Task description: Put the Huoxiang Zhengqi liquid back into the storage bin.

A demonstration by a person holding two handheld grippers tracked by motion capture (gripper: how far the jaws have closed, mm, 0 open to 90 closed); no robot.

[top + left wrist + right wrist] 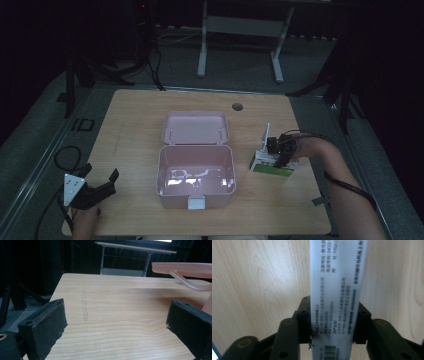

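A white and green carton [271, 165] is seen gripped by the right gripper [281, 159] near the right edge of the wooden table [140, 115], just to the right of an open pink plastic box [196, 175]. In the right gripper view, the carton's narrow white face [337, 290], printed with small text and a barcode, is clamped from both sides between the two black jaws, which are closed against it, with the pale wood grain of the table visible behind it. In the high view the carton appears to rest on the tabletop, with an opened white flap [266, 134] standing up at its far end. The pink box sits at the middle of the table, its hinged lid [195, 128] laid flat behind it and a pale latch [196, 202] shown on its near wall; its inside is seen to hold nothing but reflections. The left gripper [102, 186] is held at the table's near left corner, well apart from the box, its jaws spread wide with nothing between them. In the left gripper view, bare tabletop is framed between the two black pads [47, 325], and the edge of the pink lid [185, 267] is caught at the upper right.
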